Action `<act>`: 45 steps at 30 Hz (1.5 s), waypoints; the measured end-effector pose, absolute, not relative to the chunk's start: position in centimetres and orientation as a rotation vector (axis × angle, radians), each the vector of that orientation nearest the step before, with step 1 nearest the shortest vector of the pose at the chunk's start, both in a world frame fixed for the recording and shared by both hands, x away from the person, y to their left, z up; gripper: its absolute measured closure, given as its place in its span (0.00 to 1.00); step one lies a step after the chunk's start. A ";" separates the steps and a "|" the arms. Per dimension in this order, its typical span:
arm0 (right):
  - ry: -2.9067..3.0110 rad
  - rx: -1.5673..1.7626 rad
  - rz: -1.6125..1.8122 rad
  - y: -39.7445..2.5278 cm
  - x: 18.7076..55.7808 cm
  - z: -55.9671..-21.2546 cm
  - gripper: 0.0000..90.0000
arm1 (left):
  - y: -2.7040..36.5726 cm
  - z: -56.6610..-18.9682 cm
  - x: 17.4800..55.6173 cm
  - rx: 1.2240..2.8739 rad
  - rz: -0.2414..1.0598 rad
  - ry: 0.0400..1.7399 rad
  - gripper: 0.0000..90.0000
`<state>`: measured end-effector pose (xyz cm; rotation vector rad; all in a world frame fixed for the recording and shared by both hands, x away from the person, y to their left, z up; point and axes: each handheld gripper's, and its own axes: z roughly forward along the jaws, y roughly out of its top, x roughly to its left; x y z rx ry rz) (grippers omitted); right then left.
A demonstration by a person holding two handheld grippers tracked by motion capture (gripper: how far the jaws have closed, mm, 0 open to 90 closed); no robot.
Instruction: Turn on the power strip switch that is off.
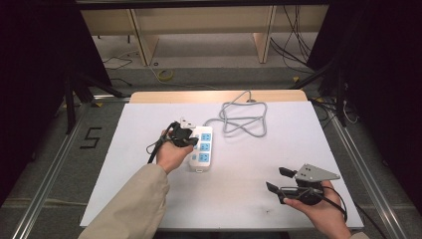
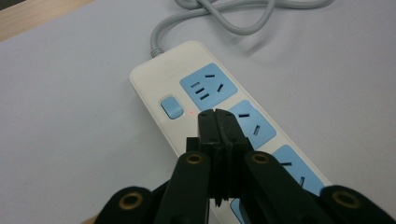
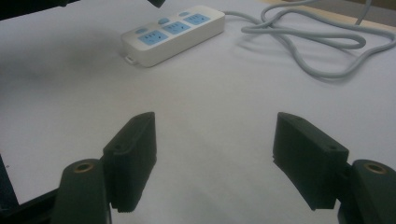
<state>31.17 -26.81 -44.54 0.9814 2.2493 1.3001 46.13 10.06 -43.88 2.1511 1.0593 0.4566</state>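
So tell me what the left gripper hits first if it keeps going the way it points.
Probably the power strip: the shut left gripper points down at it, near the blue switch and red light. Whether it touches already is unclear.

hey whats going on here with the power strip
A person holds a claw in each hand at a white table. The left claw, jaws shut, hovers over the white power strip, close to its blue switch; whether it touches is unclear. The right claw waits open, away from the strip. The grey cord lies coiled behind.
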 end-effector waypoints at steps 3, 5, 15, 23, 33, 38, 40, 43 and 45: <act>2.251 0.981 1.300 -26.8 31.2 -44.6 0.34 | 9.9 -43.9 46.3 2.156 0.459 1.058 1.00; 2.251 0.981 1.300 -26.8 31.2 -44.6 0.34 | 9.7 -43.9 46.3 2.158 0.457 1.059 1.00; 2.250 0.984 1.302 -26.8 31.2 -44.6 0.34 | 9.7 -44.0 46.8 2.162 0.459 1.075 1.00; 2.252 0.989 1.299 -26.8 31.2 -44.6 0.34 | 9.7 -44.3 47.2 2.168 0.451 1.091 1.00; 2.253 0.990 1.300 -26.8 31.2 -44.6 0.34 | 9.3 -44.8 47.3 2.209 0.440 1.103 1.00; 2.254 0.990 1.300 -26.8 31.2 -44.6 0.34 | 9.4 -44.9 47.4 2.217 0.445 1.117 1.00; 2.254 0.990 1.300 -26.8 31.2 -44.6 0.34 | 9.4 -44.9 47.4 2.220 0.445 1.116 1.00; 2.257 0.988 1.297 -26.8 31.2 -44.6 0.34 | 9.4 -45.0 47.4 2.223 0.444 1.117 1.00; 2.255 0.988 1.298 -26.8 31.2 -44.7 0.34 | 9.3 -45.1 47.4 2.223 0.447 1.121 1.00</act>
